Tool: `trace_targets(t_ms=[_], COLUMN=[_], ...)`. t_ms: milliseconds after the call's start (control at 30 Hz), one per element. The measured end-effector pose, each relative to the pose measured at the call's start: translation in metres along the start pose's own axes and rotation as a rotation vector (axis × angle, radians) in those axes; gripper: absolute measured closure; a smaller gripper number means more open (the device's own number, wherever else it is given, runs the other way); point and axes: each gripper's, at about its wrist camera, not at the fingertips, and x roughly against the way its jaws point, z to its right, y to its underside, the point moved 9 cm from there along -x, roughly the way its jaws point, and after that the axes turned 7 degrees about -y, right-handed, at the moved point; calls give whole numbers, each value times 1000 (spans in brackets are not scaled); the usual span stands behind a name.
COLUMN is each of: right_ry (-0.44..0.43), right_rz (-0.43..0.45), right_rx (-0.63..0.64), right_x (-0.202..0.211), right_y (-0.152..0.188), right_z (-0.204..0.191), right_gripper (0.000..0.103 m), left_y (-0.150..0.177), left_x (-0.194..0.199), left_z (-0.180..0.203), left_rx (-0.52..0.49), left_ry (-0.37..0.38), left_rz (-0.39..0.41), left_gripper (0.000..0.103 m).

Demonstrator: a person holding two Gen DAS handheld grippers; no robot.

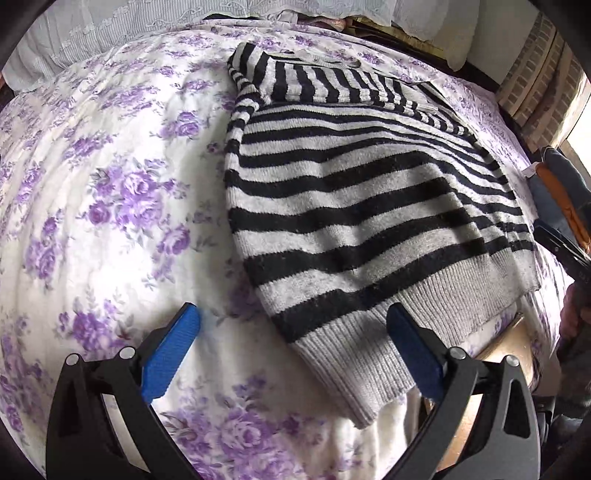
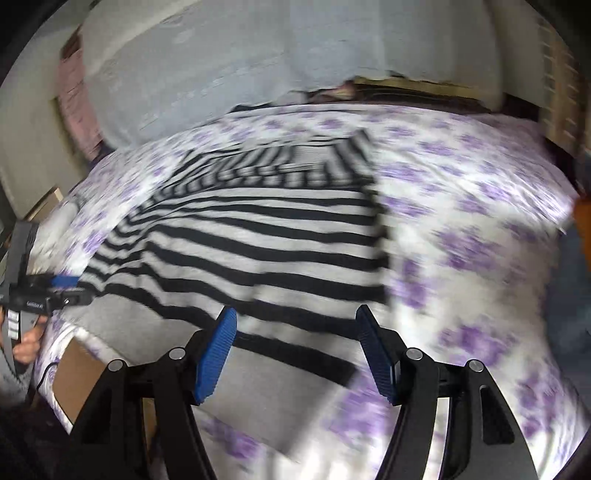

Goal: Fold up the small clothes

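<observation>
Both grippers stand open and hold nothing. Left gripper [image 1: 291, 354] hangs over the near corner of the sweater [image 1: 351, 206], its blue pads [image 1: 168, 360] wide apart; the grey ribbed hem lies between them, untouched as far as the view shows. Right gripper [image 2: 295, 354] hangs over the sweater's [image 2: 258, 251] hem too, jaws apart; that view is blurred, so contact probably isn't there, though I can't be sure. The sweater, black and white striped, lies flat on the bedspread [image 1: 110, 184], sleeves folded across its far end. Beyond the sweater sits a pale lace pillow [image 1: 129, 22]. A hand [image 2: 27, 345] shows left of the sweater.
</observation>
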Motion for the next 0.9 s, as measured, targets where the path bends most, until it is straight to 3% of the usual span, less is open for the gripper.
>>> trace_targets(t_ms=[167, 400, 467, 500, 533, 600, 633, 667, 700, 800, 900], right_ry=[-17, -86, -115, -130, -161, -168, -169, -175, -179, -166, -112], right_rz=[-28, -27, -11, -9, -5, 14, 20, 36, 46, 43, -66], right_rx=[-80, -94, -124, -134, -148, -158, -158, -156, -155, -127, -103], right_x=[-6, -28, -30, -29, -28, -23, -20, -14, -10, -2, -21], right_y=[22, 23, 18, 16, 16, 15, 14, 12, 10, 7, 27], right_z=[16, -5, -5, -6, -7, -6, -7, -8, -9, -9, -1], right_gripper=[35, 30, 40, 68, 82, 86, 87, 88, 88, 88, 86], left_y=[0, -15, -22, -23, -22, -17, -16, -13, -12, -9, 0], left_x=[0, -14, -16, -15, -11, -5, -3, -2, 0, 7, 0], left_z=[11, 12, 12, 13, 17, 19, 18, 16, 11, 3, -1], left_rx=[-20, 26, 56, 64, 57, 23, 15, 17, 35, 70, 70], left_ry=[18, 71, 89, 99, 125, 105, 95, 88, 97, 154, 152], left_rz=[9, 4, 5, 9, 21, 37, 39, 39, 34, 34, 18], left_gripper=[4, 4, 5, 6, 11, 50, 56, 73, 83, 88, 86])
